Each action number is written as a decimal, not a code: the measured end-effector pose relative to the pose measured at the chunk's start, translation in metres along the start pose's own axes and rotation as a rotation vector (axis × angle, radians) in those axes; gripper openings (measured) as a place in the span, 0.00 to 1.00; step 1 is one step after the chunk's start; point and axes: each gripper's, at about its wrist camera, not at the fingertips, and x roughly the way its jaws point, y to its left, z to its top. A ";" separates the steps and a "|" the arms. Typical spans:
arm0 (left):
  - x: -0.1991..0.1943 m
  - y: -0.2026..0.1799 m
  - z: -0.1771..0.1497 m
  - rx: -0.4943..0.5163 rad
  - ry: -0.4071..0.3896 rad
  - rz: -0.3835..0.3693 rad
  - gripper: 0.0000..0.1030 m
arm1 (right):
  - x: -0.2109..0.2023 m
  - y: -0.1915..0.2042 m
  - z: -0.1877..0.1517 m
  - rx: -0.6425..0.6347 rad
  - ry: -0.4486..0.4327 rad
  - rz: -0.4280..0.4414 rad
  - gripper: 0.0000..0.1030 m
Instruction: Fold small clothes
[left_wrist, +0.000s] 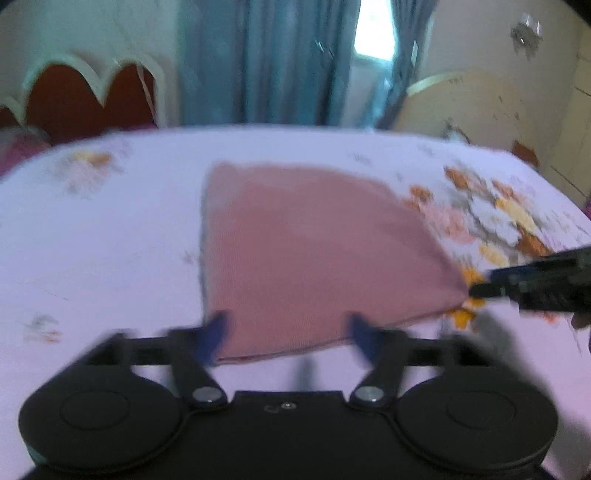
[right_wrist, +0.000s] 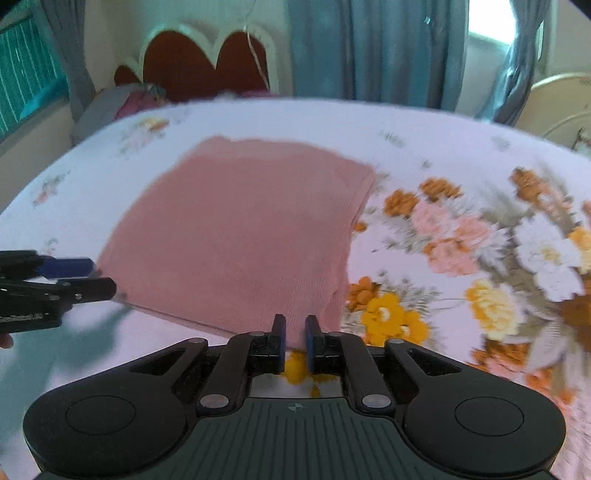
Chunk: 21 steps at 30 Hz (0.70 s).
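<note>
A pink folded cloth (left_wrist: 314, 254) lies flat on the flowered bedsheet (left_wrist: 110, 229); it also shows in the right wrist view (right_wrist: 240, 236). My left gripper (left_wrist: 288, 332) is open, its blue fingertips spread at the cloth's near edge, blurred by motion. It shows from the side in the right wrist view (right_wrist: 99, 277), at the cloth's left corner. My right gripper (right_wrist: 295, 325) is nearly shut on the cloth's near right corner. In the left wrist view it (left_wrist: 476, 288) meets that corner from the right.
The bed's headboard (right_wrist: 199, 62) with red panels stands at the far left. Blue curtains (right_wrist: 376, 48) hang behind the bed. A cream footboard or chair (left_wrist: 465, 107) stands far right. A pillow (right_wrist: 110, 103) lies by the headboard.
</note>
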 end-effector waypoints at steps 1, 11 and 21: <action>-0.011 -0.005 -0.002 -0.001 -0.048 0.029 0.99 | -0.009 0.000 -0.003 0.002 -0.018 -0.012 0.97; -0.096 -0.050 -0.024 -0.014 -0.121 0.071 1.00 | -0.110 0.011 -0.038 0.022 -0.145 -0.063 1.00; -0.173 -0.094 -0.039 0.004 -0.196 0.066 1.00 | -0.201 0.032 -0.080 0.042 -0.210 -0.075 1.00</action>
